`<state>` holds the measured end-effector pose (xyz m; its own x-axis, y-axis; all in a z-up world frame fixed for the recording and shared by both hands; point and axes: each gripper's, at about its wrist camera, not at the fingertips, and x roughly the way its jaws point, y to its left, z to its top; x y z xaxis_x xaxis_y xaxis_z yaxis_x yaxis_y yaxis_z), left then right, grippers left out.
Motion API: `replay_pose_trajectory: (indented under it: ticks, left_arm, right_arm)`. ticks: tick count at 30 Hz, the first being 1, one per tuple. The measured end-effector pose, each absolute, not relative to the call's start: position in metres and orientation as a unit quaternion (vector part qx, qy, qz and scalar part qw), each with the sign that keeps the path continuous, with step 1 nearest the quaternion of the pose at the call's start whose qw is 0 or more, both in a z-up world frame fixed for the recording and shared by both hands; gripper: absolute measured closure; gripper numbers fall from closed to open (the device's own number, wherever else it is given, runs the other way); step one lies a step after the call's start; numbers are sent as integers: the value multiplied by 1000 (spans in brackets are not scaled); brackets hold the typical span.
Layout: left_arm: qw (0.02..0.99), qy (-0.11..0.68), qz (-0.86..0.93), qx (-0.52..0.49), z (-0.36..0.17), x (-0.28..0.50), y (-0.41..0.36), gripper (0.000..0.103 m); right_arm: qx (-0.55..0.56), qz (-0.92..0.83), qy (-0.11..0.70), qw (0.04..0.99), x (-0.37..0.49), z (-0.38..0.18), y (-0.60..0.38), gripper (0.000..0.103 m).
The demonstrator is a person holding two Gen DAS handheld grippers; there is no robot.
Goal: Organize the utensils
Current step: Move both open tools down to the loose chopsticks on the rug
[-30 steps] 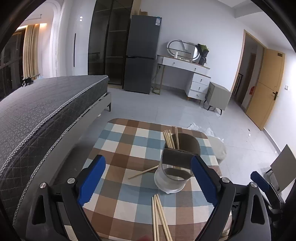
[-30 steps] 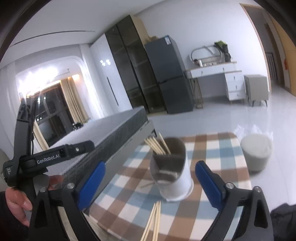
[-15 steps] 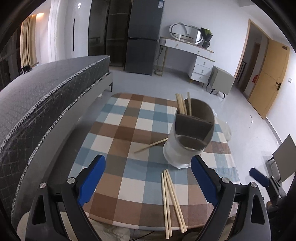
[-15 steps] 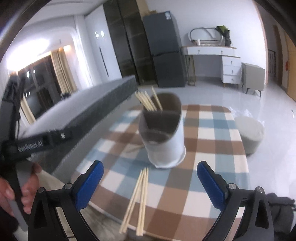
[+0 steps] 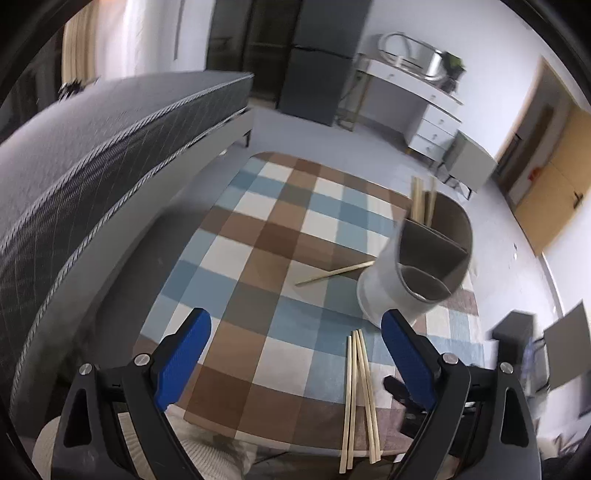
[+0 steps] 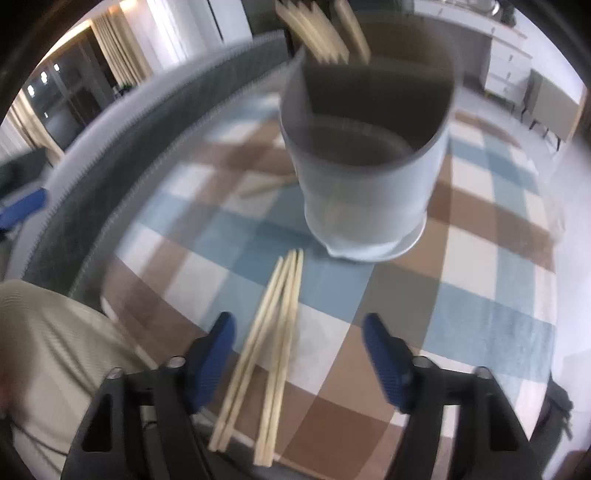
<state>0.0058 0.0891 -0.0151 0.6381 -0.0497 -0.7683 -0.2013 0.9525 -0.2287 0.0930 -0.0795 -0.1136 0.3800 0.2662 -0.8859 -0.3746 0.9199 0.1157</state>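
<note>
A white divided holder [image 5: 391,291] [image 6: 365,206] stands on the checked table [image 5: 280,236] [image 6: 480,258], with several chopsticks [image 5: 419,199] [image 6: 317,33] upright in its far compartment. A loose bundle of chopsticks [image 5: 356,384] [image 6: 284,288] lies near the front edge. One single chopstick [image 5: 334,272] [image 6: 266,186] lies left of the holder. My right gripper [image 6: 298,319] hovers low over the bundle. Its jaws are closing with the sticks between them, and the pads are clear of the sticks. My left gripper [image 5: 295,315] is open with nothing in it, above the table left of the bundle.
A grey mattress [image 5: 92,166] [image 6: 122,122] runs along the table's left side. A person's beige-clad leg [image 6: 48,350] is at the near left edge. A dark fridge [image 5: 325,74], a white dresser [image 5: 424,114] and a wooden door [image 5: 554,192] stand far behind.
The right gripper has dropped and tipped down close over the chopstick bundle, and its jaws have narrowed. The left gripper has sunk a little and tilted down; the holder sits further right in its view.
</note>
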Motion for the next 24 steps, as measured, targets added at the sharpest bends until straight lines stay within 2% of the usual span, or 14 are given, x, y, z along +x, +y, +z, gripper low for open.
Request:
replay_pose_trajectory:
  ticks: [3,5,8,9,24]
  left_arm:
    - [887,430,52,-161,-17,9,97,12]
    - [880,438,51,-173,-19,11,99,12]
    - [872,453,42,-180,-23,13,98,12]
    - [871,456,40,-180,-23,13,97,12]
    - [844,488,7,-223,-30,19,101,12]
  right_arm:
    - [-92,186,529,823,104,-127,-68,43]
    - [-106,178,539,816,111,-136,-64,58]
    - [-116,168,556,806,121,-148,-60,72]
    - [-121,165,557,805,122,-150,-59,73]
    - [-123,177,562,798,123,-150,-51,76]
